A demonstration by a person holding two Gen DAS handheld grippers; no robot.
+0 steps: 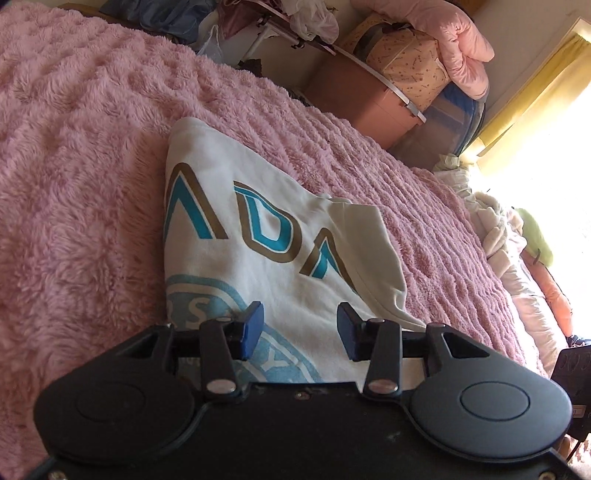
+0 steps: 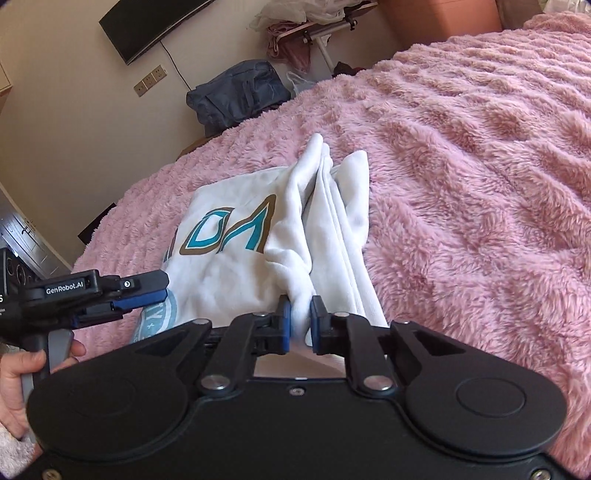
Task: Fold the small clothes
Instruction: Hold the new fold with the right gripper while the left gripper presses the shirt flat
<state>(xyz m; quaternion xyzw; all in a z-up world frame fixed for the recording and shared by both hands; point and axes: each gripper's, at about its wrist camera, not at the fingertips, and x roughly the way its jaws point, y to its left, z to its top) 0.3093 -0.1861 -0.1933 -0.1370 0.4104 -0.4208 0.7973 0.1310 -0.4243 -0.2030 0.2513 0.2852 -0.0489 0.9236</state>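
Observation:
A white shirt (image 1: pixel 236 273) with teal and brown letters and a pale blue round emblem lies on a fluffy pink blanket (image 1: pixel 74 192). One sleeve is folded over its right side. My left gripper (image 1: pixel 301 330) is open just above the shirt's near part, with nothing between its blue pads. In the right wrist view, the shirt (image 2: pixel 229 258) has a bunched ridge of white fabric running towards me. My right gripper (image 2: pixel 301 325) is shut on the near end of that ridge. The left gripper (image 2: pixel 147 291) shows side-on at the left, over the emblem, held by a hand (image 2: pixel 22 373).
The pink blanket (image 2: pixel 480 177) covers the whole bed. Beyond its far edge stand a brown storage box (image 1: pixel 354 99), a patterned bag (image 1: pixel 413 62) and a blue bag (image 2: pixel 236 96). A dark screen (image 2: pixel 147 26) hangs on the wall. Pillows and soft toys (image 1: pixel 509 236) line the bed's right side.

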